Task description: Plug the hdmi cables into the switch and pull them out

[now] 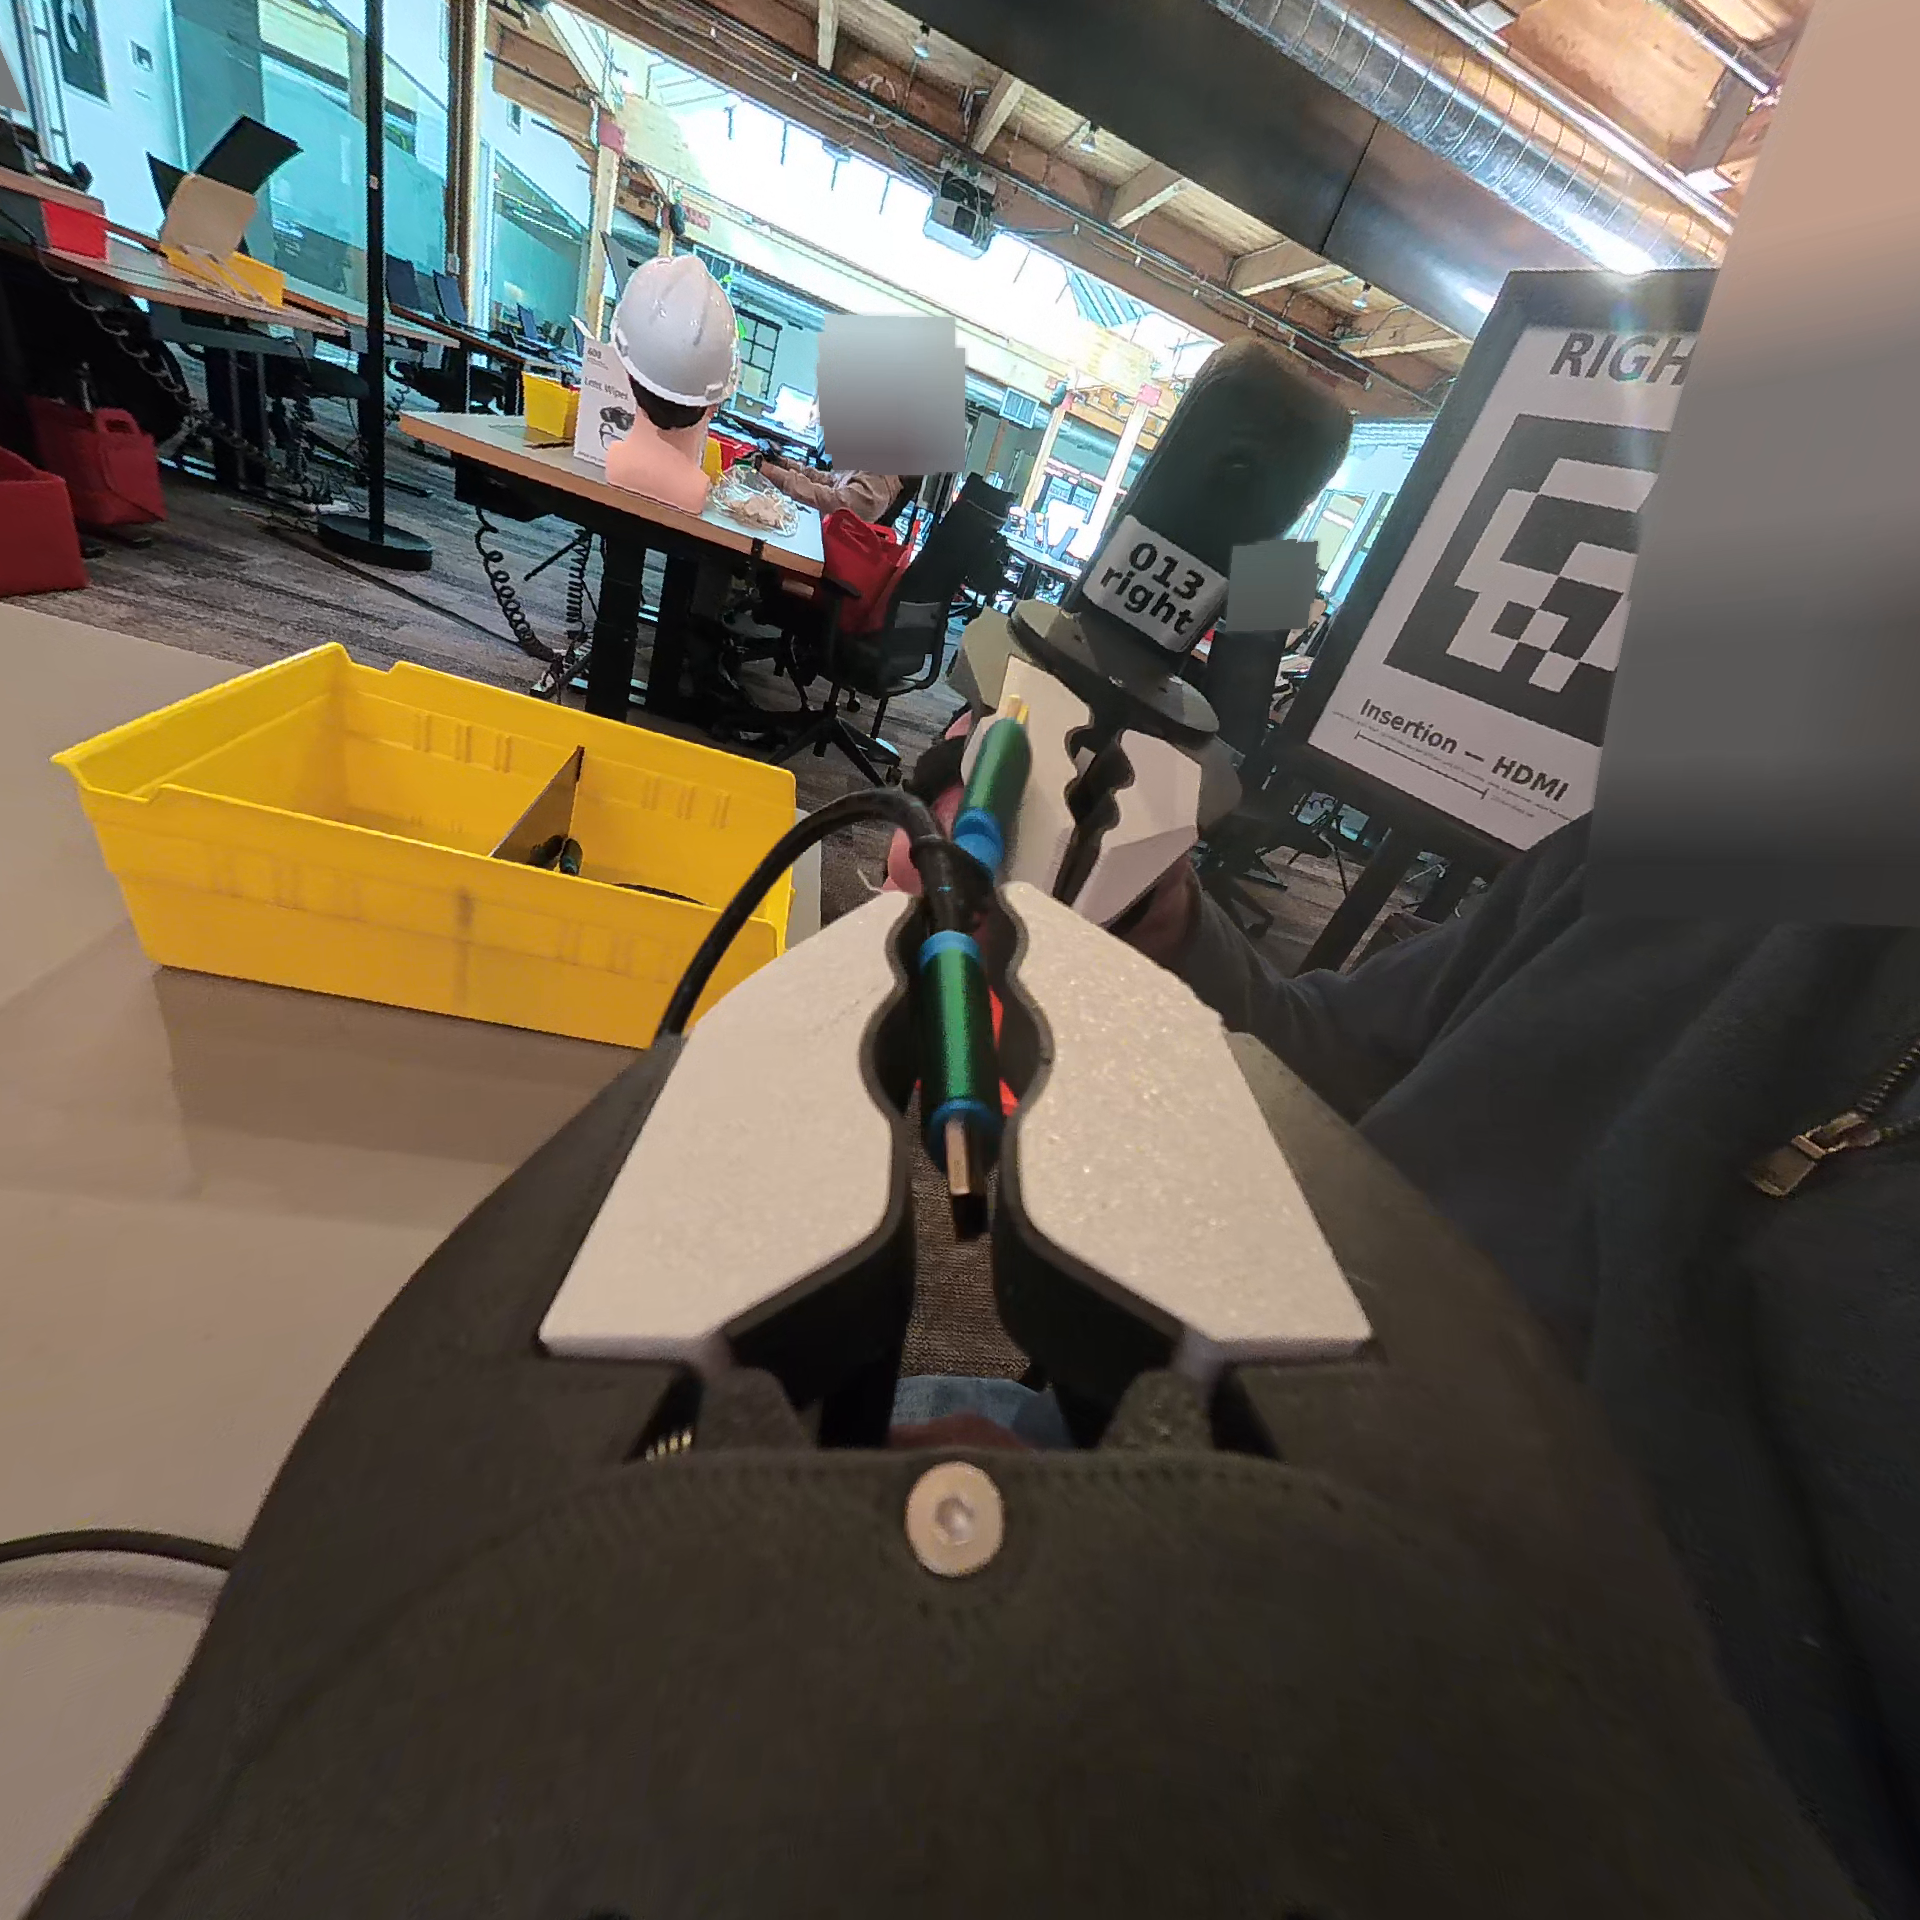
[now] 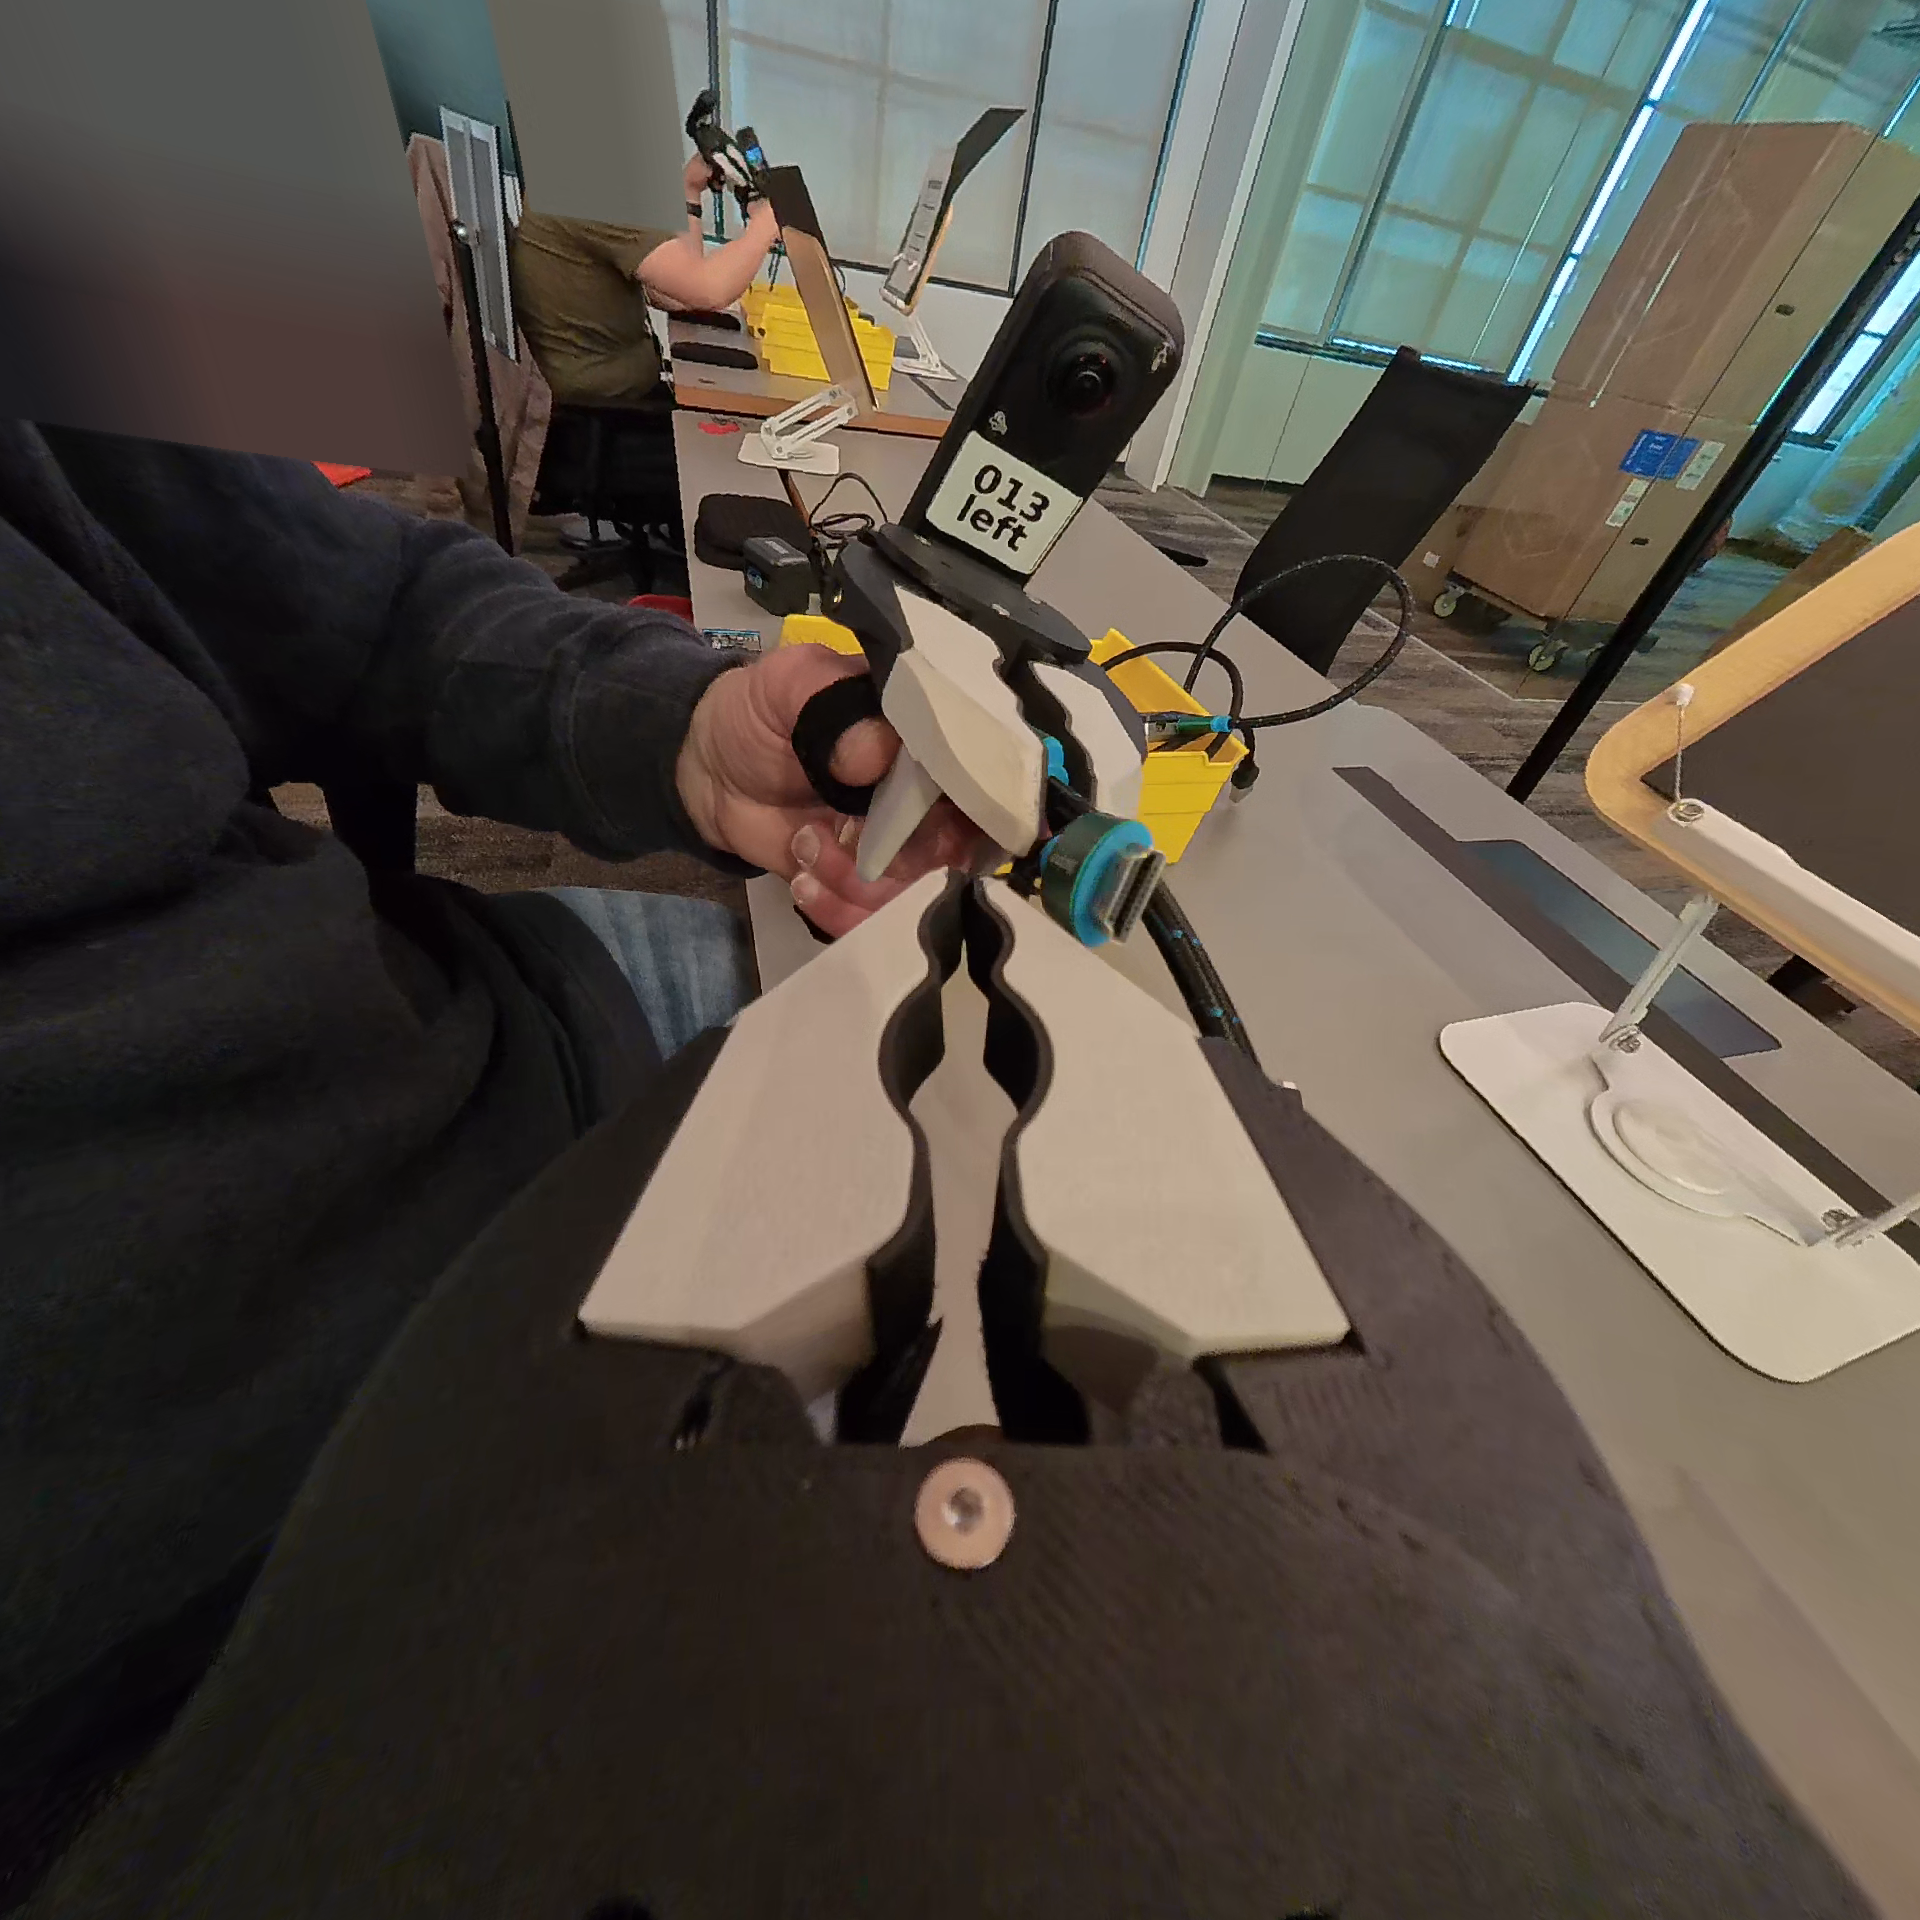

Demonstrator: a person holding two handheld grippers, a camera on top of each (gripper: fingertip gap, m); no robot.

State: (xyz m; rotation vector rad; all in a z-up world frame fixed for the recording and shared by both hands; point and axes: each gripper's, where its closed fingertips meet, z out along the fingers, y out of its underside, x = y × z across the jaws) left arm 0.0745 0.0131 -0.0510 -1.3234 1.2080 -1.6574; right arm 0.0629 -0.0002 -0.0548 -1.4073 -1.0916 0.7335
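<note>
Closest in, left gripper (image 1: 956, 904) clenched at the fingertips on a black HDMI cable (image 1: 727, 935). Lying back along the slot between its fingers, a green connector (image 1: 961, 1039) with blue collars, metal tip aimed at six o'clock, straight back at the lens. Held in the air over the lap, off the grey table (image 1: 208, 1195).

Just past the tips at twelve o'clock, a second green connector (image 1: 992, 769), tip up and away, right against one white finger of the right gripper (image 2: 961, 899). From the right wrist view, that gripper drawn nearly closed, nothing seen between its fingers. Same plug poking out at one o'clock from its tips, with the left hand (image 2: 758, 769) wrapped round the other tool at eleven.

Farther out at ten o'clock in the left wrist view, yellow bin (image 1: 260, 717) on the table, more dark cable ends in its compartments. At two o'clock, a framed marker board (image 1: 1538, 582) on a stand. No switch to be found in either view.

By the look of it, only the sorting-out step: connectors in hand, nothing plugged. Next move probably calls for releasing the right gripper, taking the far plug by its green shell just behind the metal tip, then finding the switch and squaring the flat plug to a port. Risk of a twisted cable fighting the alignment.
</note>
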